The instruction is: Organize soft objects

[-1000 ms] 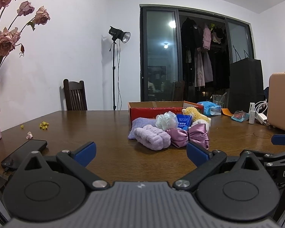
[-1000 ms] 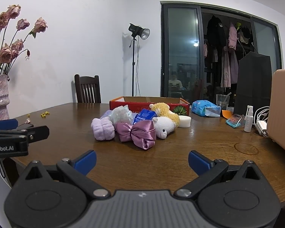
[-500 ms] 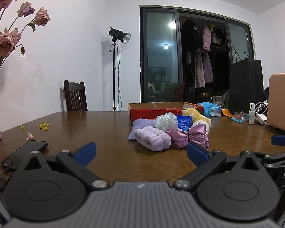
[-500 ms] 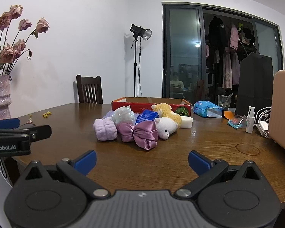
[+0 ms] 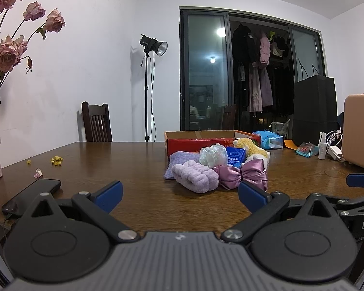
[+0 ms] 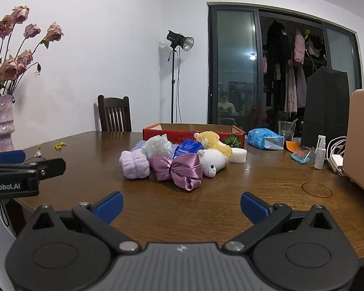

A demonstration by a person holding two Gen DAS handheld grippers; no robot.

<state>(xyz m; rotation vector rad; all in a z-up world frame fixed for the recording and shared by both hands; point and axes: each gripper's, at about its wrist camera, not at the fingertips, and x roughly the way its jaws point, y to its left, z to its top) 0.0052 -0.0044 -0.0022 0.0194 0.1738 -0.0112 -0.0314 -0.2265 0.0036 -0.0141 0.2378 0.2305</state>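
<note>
Vase [image 6: 0,121]: pink, far left on the table [image 6: 157,206], holding dried roses [image 6: 14,58].
Phone [image 5: 31,198]: dark, flat on the table near its left edge, just ahead of the left gripper.
Left gripper [image 5: 179,194]: blue-tipped fingers spread wide apart, nothing between them; held low over the near table edge, aimed at the pile.
Lavender headband [image 5: 194,175]: plush roll at the pile's left front, touching the satin bow.
Grey-purple pouch [image 5: 179,163]: flat, behind and under the headband.
Mesh sponge [image 6: 159,145]: pale, translucent, on top of the pile behind the headband.
Satin bow [image 6: 179,169]: mauve, front centre of the pile, nearest both grippers.
Blue packet [image 6: 188,146]: leaning behind the bow.
Plush lamb [image 6: 212,161]: white with a yellow back, lying on its side just right of the bow, touching it.
White sponge [image 6: 237,155]: round, just right of the lamb.
Red box [image 6: 194,131]: open cardboard tray directly behind the pile.
Right gripper [image 6: 182,206]: fingers spread wide, empty, near the table edge, facing the pile.
Tissue pack [image 6: 264,139]: blue, right of the box.
Spray bottle [image 6: 319,152]: white, upright, far right beside cables.
</note>
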